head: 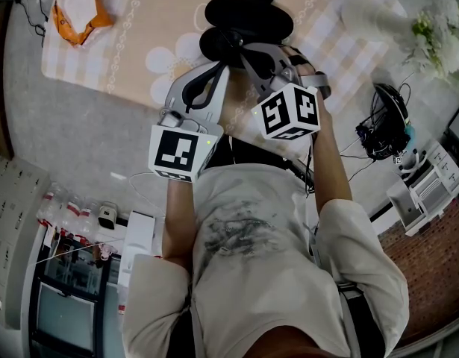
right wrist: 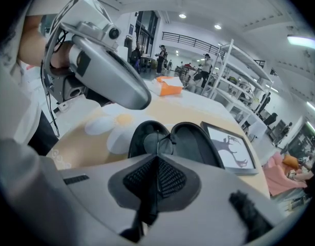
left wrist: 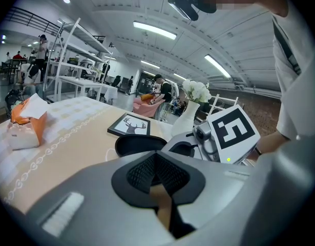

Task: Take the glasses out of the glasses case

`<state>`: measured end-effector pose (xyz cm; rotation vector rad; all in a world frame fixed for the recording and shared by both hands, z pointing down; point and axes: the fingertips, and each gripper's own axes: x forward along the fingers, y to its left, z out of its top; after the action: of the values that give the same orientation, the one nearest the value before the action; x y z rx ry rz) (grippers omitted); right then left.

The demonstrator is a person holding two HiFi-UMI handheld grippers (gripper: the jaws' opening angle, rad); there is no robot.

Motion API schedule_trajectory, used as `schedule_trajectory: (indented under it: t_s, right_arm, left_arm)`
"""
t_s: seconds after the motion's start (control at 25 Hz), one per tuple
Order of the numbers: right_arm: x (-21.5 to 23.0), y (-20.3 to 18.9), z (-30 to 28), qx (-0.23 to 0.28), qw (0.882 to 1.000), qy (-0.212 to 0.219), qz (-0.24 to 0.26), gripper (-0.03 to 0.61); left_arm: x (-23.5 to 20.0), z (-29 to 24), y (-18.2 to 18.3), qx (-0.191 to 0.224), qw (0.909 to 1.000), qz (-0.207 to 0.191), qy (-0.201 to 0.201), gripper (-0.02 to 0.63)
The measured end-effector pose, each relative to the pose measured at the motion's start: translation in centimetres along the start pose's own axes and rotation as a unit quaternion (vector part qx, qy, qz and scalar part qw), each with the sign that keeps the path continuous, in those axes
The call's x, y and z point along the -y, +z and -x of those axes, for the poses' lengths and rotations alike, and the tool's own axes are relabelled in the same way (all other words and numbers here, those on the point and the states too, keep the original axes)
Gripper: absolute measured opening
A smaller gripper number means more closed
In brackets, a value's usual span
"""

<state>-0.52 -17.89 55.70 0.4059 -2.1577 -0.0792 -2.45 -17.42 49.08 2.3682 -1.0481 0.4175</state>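
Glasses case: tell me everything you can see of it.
The case is black, oval and hard-looking, a clamshell lying open on the tan tablecloth, both shallow halves facing up, beside a deer picture. The glasses are over its left half in the right gripper view, a thin part of them pinched in the right gripper.

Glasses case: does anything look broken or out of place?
Nothing stands out. The case lies open and intact on the table; the right claw grips the glasses by one thin arm.
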Motion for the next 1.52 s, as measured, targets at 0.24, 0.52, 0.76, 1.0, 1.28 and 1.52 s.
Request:
schedule_trajectory:
  t_s: [0.24,0.52,0.76,1.0,1.28,1.52]
  right_arm:
    - [0.4,0.4,0.6,0.003,1.0,-0.009,0.002,0.018]
    - [0.8,0.7,1.4,0.003,1.0,-0.02,0.006,0.018]
    - [0.9,0.9,2.3,-0.001,0.999,-0.031,0.006,0.018]
    - [0.9,0.7,3.4,-0.004,0.999,-0.046,0.001,0.018]
    - [0.4,0.3,4.8,-0.011,0.998,-0.064,-0.01,0.018]
    - [-0.6,-0.1,5.7,-0.013,0.997,-0.079,-0.023,0.018]
  left_arm:
    - [0.1,0.0,0.2,0.001,1.0,-0.002,-0.002,0.009]
    - [0.3,0.1,0.5,0.005,1.0,-0.006,-0.005,0.009]
    - [0.5,0.3,0.9,0.009,0.9998,-0.012,-0.01,0.009]
    - [1.3,0.5,1.1,0.01,0.9996,-0.019,-0.02,0.009]
    - [2.6,0.5,1.1,0.008,0.9987,-0.033,-0.038,0.009]
    - [3.7,1.0,0.7,0.006,0.9978,-0.043,-0.051,0.009]
